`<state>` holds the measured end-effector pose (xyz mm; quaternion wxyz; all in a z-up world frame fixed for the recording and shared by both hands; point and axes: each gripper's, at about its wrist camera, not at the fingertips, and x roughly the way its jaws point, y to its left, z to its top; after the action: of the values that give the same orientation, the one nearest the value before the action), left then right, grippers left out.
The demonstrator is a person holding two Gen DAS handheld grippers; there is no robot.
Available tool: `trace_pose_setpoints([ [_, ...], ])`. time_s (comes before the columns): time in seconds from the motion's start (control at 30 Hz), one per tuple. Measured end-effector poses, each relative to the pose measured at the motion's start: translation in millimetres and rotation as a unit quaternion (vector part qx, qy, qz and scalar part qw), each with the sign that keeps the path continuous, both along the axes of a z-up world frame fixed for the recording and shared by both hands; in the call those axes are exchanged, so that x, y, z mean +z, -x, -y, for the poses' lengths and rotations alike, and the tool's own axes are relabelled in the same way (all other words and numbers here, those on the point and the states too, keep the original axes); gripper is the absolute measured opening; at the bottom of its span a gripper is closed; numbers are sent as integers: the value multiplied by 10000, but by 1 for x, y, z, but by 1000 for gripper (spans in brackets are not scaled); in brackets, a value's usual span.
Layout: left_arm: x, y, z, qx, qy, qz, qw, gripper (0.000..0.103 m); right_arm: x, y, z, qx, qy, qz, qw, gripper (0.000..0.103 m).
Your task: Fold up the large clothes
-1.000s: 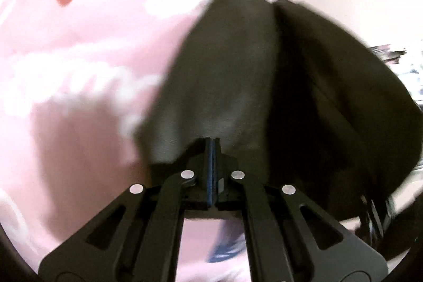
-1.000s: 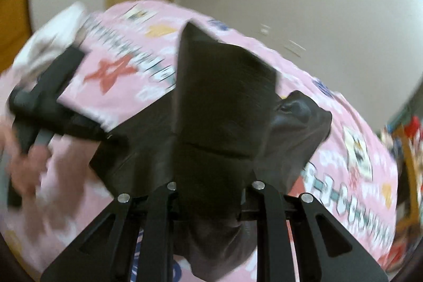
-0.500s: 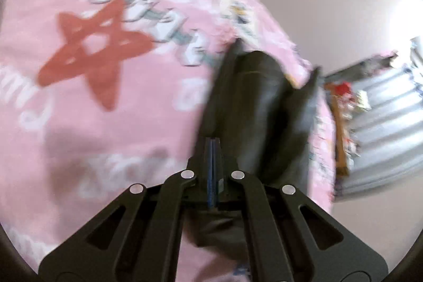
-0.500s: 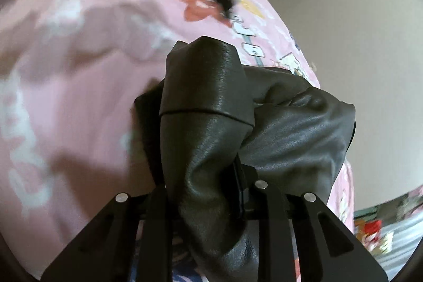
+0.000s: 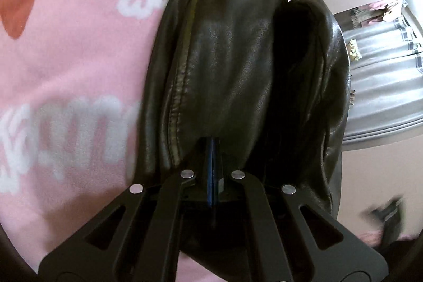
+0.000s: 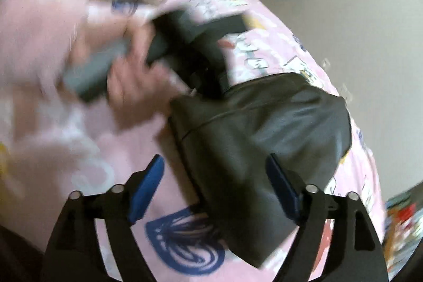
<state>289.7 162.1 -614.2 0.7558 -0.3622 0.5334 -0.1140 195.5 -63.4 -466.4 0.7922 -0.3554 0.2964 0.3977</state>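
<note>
A dark leather jacket [image 5: 232, 49] lies bunched on a pink printed bedspread [image 5: 79, 57], folded over on itself so that a thick roll with a stitched seam faces up.

The left hand-held gripper [image 5: 212, 149] is clamped tight; its blue pads meet with no gap, right at the near edge of the jacket. The leather bulges up directly past the tips, but whether any of it is pinched between them I cannot tell.

From the right wrist view, the right hand-held gripper [image 6: 215, 179] has its jaws opening, spread wide. Its blue pads [image 6: 146, 186] stand on either side of the jacket's near fold [image 6: 251, 149], and the left pad is clear of the leather; the right one sits just beside it. The fold rests on the bedspread between the fingers.

Further back in that same view, blurred, a person's hand [image 6: 132, 81] in a pink sleeve [image 6: 34, 25] holds the other tool's grey handle at the far end of the jacket.
</note>
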Motion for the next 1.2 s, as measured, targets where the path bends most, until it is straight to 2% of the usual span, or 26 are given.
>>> trace_pose_setpoints([
  [0.03, -1, 0, 1, 26, 24, -3, 10000, 0, 13, -12, -4, -257, -71, 3, 9996, 96],
  [0.07, -6, -4, 3, 50, 40, -16, 10000, 0, 28, -41, -11, -748, -80, -22, 9972, 96],
  [0.13, -7, 2, 0, 89, 27, -11, 10000, 0, 37, -93, -30, -1467, 134, -14, 9891, 96],
  [0.2, -6, 10, -6, 107, -64, 29, 9999, 0, 26, -144, -59, -2083, 569, -36, 9764, 95],
  [0.23, 3, 10, -10, 113, -104, 52, 9999, 0, 19, -161, -69, -2294, 664, -96, 9710, 95],
  [0.27, 5, 13, -8, 111, -139, 84, 9998, 0, 4, -190, -78, -2634, 719, -317, 9615, 95],
  [0.3, 11, 30, -10, 117, -144, 130, 9997, 0, -8, -205, -83, -2850, 733, -602, 9538, 95],
  [0.33, 11, 32, -10, 146, -109, 144, 9997, 0, -22, -221, -85, -3033, 820, -989, 9442, 95],
  [0.37, 10, 34, -11, 195, -31, 154, 9997, 0, -35, -236, -85, -3212, 904, -1455, 9314, 93],
  [0.4, 11, 38, -13, 238, 63, 152, 9996, 0, -40, -244, -80, -3353, 859, -1690, 9228, 70],
  [0.43, 9, 41, -14, 271, 129, 150, 9994, 0, -42, -247, -74, -3477, 769, -1749, 9179, 65],
  [0.5, 8, 42, -16, 330, 222, 142, 9991, 0, -40, -243, -71, -3298, 702, -1653, 9268, 37],
  [0.6, 6, 41, -15, 330, 153, 140, 9992, 0, -33, -245, -64, -2993, 209, -2001, 9327, 21],
  [0.7, 4, 37, -14, 223, 139, 123, 9996, 0, -6, -229, -67, -2384, -156, -2144, 9471, 17],
  [0.77, 5, 33, -12, 150, 120, 143, 9997, 0, 5, -218, -77, -2013, -230, -2223, 9537, 17],
  [0.83, 4, 31, -11, 100, 110, 133, 9998, 0, 10, -210, -93, -1648, -101, -2250, 9603, 17],
  [0.9, 8, 27, -6, 33, 74, 110, 9999, 0, 1, -210, -113, -1340, 142, -2314, 9635, 17],
  [1.07, 16, 28, -9, -38, -2, 30, 10000, 0, -44, -230, -153, -1256, 1002, -2594, 9523, 17],
  [1.2, 50, 49, -35, 273, -394, 73, 9988, 0, -70, -236, -173, -1120, 1460, -2732, 9442, 18],
])
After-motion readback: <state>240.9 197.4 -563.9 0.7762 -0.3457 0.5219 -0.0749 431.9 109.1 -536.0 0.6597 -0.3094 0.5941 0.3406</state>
